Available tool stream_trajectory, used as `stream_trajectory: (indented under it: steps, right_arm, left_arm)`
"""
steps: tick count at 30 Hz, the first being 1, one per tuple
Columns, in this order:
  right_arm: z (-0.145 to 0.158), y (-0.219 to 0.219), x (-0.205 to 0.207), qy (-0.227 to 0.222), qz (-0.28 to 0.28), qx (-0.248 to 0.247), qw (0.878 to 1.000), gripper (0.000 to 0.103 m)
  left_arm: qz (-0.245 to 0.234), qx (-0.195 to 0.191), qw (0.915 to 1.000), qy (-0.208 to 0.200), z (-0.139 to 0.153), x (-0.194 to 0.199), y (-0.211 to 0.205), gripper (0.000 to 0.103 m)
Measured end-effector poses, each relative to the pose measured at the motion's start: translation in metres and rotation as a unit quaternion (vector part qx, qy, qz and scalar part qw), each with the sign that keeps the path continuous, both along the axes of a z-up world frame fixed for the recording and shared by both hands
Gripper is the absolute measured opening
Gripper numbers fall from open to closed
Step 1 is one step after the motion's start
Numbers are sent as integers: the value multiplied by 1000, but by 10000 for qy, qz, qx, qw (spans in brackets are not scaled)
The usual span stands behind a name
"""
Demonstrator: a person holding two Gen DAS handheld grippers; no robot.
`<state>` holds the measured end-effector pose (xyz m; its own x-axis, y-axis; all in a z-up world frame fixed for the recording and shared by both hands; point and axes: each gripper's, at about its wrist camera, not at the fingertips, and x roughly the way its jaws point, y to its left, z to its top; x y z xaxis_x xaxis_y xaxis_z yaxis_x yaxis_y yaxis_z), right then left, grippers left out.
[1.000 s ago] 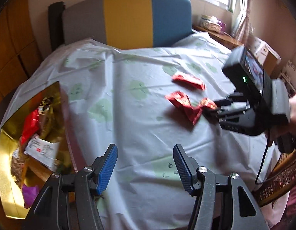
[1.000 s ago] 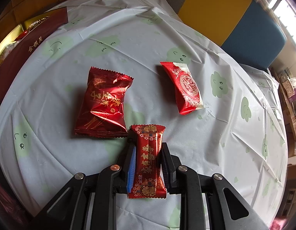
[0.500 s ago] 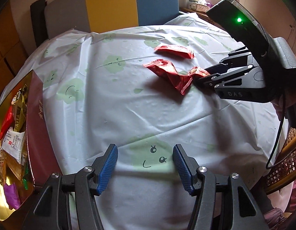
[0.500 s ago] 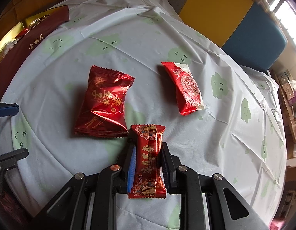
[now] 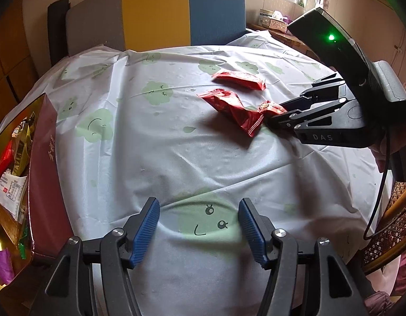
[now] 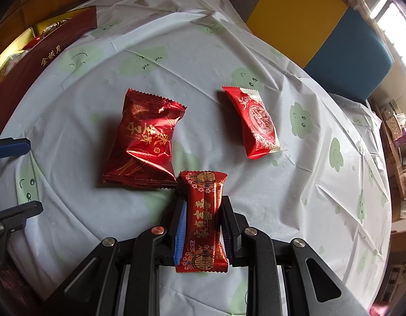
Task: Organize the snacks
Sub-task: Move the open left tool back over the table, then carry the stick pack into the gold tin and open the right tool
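My right gripper (image 6: 203, 226) pinches a glossy crinkled red pack (image 6: 204, 221); at 11 o'clock, a puffy foil bag (image 6: 143, 142). Left gripper (image 5: 199, 233) is opening, w/ nothing between.

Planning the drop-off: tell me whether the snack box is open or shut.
Open: the snack box has no lid on, and loose packets show inside it at the table's left edge.

A: The three red packets (image 6: 142, 142) look foil-like and glossy, crinkled beside the matt maroon box (image 6: 42, 60).

B: A smooth, creased plastic tablecloth (image 5: 176, 158) is seen; ribbed blue claw pads (image 5: 146, 233) too.
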<state>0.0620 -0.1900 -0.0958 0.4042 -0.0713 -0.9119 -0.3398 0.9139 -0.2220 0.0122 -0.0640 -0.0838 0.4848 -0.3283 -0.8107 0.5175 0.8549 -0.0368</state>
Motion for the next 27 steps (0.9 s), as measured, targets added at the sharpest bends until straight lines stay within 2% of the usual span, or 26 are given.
stream_trajectory:
  steps: [11, 13, 17, 18, 21, 23, 27]
  right_arm:
    - [0, -2, -1, -46, -71, 87, 9999, 25]
    - [1, -3, -1, -46, -111, 95, 9999, 22]
    - [7, -6, 8, 221, -295, 217, 9991, 21]
    - [13, -7, 10, 306, -311, 360, 9984, 21]
    - [45, 5, 14, 183, -162, 632, 9977, 21]
    - [71, 18, 18, 158, -5, 1084, 9940, 21]
    - [110, 74, 26, 287, 817, 1637, 9827, 22]
  left_arm:
    - [-18, -99, 9999, -114, -2, -2, 2, 64]
    - [-26, -110, 9999, -130, -2, -1, 2, 64]
    - [-49, -156, 9997, -167, -2, -2, 3, 64]
    - [-55, -166, 9997, -176, -2, -2, 3, 64]
    - [-60, -195, 9996, -203, -3, -3, 3, 64]
    - [-63, -221, 9995, -225, -3, -3, 4, 65]
    - [-102, -244, 9992, -314, -3, -5, 5, 65]
